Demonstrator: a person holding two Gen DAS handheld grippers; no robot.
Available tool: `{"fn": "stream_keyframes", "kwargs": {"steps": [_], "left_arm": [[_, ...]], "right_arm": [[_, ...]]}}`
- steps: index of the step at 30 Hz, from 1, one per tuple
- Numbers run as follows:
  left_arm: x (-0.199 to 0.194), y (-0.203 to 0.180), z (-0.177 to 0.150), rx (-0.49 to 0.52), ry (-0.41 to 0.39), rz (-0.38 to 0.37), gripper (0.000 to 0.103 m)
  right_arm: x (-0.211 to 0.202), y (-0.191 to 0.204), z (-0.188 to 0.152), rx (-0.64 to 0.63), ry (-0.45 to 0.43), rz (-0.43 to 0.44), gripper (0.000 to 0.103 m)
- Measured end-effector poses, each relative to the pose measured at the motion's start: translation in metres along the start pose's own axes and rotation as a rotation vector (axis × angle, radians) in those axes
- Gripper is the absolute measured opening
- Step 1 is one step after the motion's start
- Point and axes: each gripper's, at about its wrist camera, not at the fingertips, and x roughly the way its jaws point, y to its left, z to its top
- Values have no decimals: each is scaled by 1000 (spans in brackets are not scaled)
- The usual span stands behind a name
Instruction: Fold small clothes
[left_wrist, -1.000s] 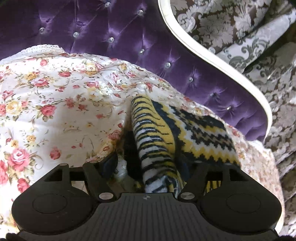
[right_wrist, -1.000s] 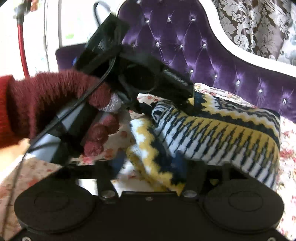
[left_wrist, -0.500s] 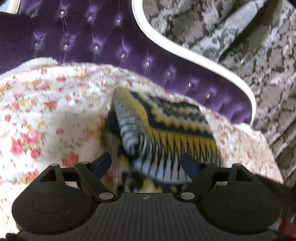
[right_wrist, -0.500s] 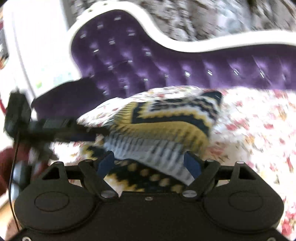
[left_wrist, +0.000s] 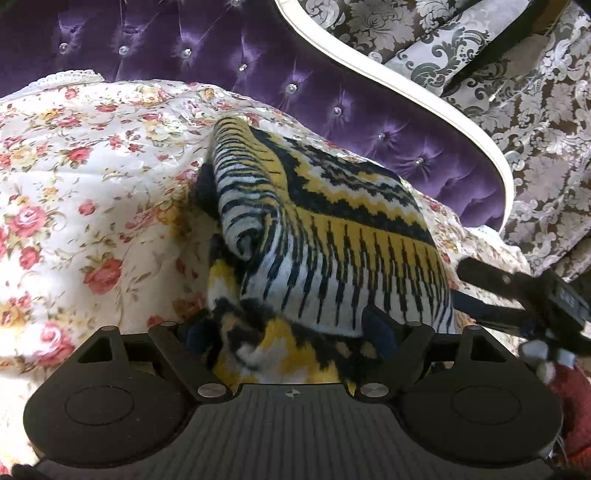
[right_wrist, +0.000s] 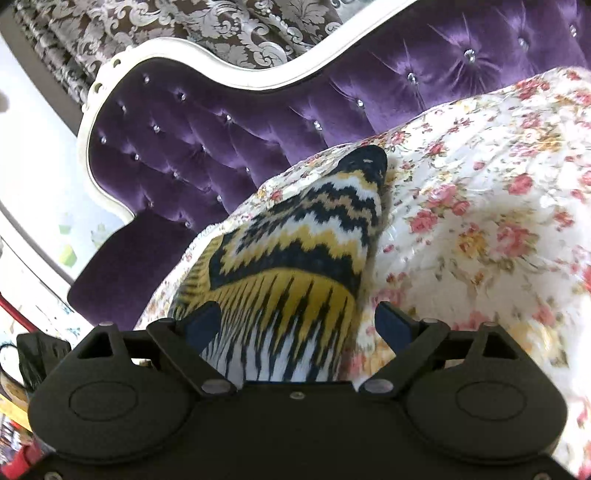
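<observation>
Purple tufted sofa back (left_wrist: 229, 62) with a white curved frame (left_wrist: 406, 92), crystal buttons dotting the velvet, patterned grey-brown curtain (left_wrist: 535, 110) behind

Floral cover (left_wrist: 92, 177) spread over the seat, cream with pink and yellow roses, lace edge at the far left in the left wrist view

On that cover, a folded knit garment (left_wrist: 332, 236) in yellow, black and white zigzag bands, one rolled edge bulging at its left side, a looser dark-and-yellow layer poking out beneath near the camera; same garment (right_wrist: 295, 258) in the right wrist view, lying near the sofa back, its dark corner pointing away

Left gripper (left_wrist: 291, 334) spread wide, blue pads either side of the garment's near edge, cloth between them; hard to tell whether the pads touch it, no squeeze visible, jaws opened wider within the last second and steady since

Right gripper (right_wrist: 299, 325) likewise released, jaws just been opening, garment's near end between the fingers (right_wrist: 391, 325), right pad clear of it over the floral cover, left pad beside the knit

At the right edge of the left wrist view, the other black gripper and a dark red fuzzy sleeve (left_wrist: 572, 406)
</observation>
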Motion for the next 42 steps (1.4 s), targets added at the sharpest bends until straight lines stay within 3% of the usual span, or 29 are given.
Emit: {"fn": "stream_keyframes", "kwargs": {"steps": [11,16,17,18,19,20,21,22,25,30,42], "left_arm": [[18,-15,6,25,4,23,93],[21,-16,9,2,17,-3,92],[21,-14,10,-18,20,-26,87],[21,-12,10,-41,26,-55,76],[21,-10,10,-64,35,-75,71],[21,-8,10,-81,41,-85,56],[21,-5,9,-98,52,-102,42],[19,-3,8,-117,57,-121,41],[14,0,2,-168,74,-172,40],[-7,-18,-24,-157,116,-232,38],[-97,-78,-130,-76,201,-338,39]], "right_arm": [[49,-16,20,65,37,74,93],[57,-13,22,60,32,98,100],[57,-11,22,50,40,96,99],[57,-9,21,31,54,86,92],[57,-8,21,17,67,62,69],[56,-7,21,7,77,31,61],[54,-8,21,10,85,26,58],[51,-9,21,26,93,32,56],[37,-5,19,31,121,19,55],[2,6,6,21,173,-3,55],[-134,47,-91,24,272,-2,57]]}}
